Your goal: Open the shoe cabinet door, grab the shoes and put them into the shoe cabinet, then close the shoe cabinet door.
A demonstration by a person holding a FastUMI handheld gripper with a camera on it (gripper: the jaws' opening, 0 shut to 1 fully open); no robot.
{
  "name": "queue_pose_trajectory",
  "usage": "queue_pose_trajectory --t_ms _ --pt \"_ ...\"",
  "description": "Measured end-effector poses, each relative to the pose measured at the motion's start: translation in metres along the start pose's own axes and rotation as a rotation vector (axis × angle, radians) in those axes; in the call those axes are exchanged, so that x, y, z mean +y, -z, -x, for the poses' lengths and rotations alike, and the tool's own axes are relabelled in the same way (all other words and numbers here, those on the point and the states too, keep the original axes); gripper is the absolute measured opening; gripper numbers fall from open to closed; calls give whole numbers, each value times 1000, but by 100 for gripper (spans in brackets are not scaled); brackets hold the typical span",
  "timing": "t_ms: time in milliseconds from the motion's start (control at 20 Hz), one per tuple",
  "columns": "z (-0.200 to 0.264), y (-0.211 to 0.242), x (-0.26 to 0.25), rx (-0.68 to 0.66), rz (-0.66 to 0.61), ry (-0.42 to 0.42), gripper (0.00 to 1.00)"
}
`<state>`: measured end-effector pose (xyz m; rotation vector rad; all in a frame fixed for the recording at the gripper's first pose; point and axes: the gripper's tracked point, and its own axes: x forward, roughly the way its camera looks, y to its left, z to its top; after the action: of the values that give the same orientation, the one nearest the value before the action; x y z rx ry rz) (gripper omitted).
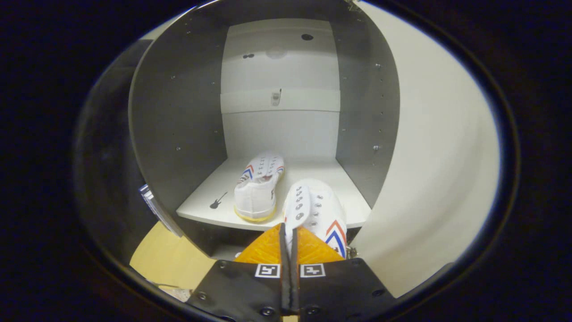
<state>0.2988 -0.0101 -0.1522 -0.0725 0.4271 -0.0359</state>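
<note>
The shoe cabinet stands open in front of me, grey walls and a white shelf inside. One white sneaker with red and blue stripes rests on that shelf, heel toward me. A second matching white sneaker hangs just ahead of my fingers, toe pointing into the cabinet above the shelf's front edge. My gripper is shut on this second sneaker, pinching a thin part of its rim between both fingers. The open cabinet door stretches away on the right.
A small black guitar sticker lies on the shelf left of the first sneaker. A higher white shelf crosses the cabinet's back. Light wooden floor shows below the cabinet on the left.
</note>
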Motion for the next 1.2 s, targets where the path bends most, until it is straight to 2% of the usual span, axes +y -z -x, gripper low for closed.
queue_pose_trajectory --t_ms 250,450,700,1200 --pt "-25 -16 -2 6 -12 -2 2" --pt "-48 -23 -4 11 79 11 2" --pt "-78 -36 -17 -1 59 22 2" --pt "-129 -52 -37 1 106 66 2"
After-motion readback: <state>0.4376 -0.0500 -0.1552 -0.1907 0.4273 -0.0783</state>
